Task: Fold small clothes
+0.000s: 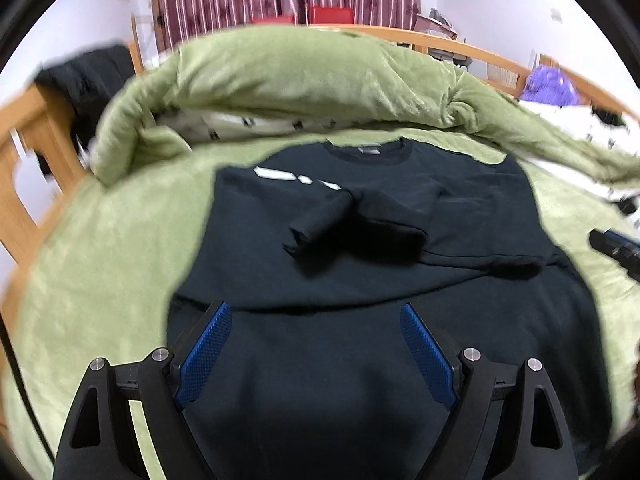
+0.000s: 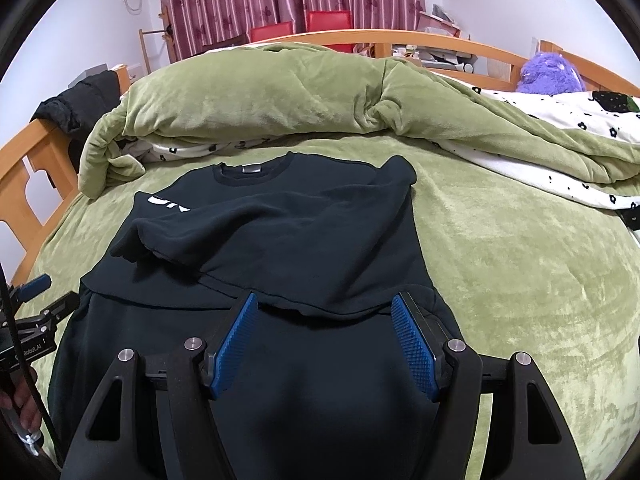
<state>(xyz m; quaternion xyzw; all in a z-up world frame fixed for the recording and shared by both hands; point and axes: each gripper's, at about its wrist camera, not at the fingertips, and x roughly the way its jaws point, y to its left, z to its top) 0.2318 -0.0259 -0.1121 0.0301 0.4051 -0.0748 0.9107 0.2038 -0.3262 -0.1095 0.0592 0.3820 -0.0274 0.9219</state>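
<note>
With sleeves folded in on the shirt [image 2: 280,240], both jaws spread empty; next pinch its hem and fold upward.

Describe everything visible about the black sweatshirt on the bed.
The black sweatshirt lies spread on the green blanket, its ribbed collar with a grey label at the far end. It looks like soft, thick knit. Both sleeves are folded in across the chest; one shows white lettering. A hem edge crosses its near part. The open left gripper and right gripper hang over that near part.
</note>
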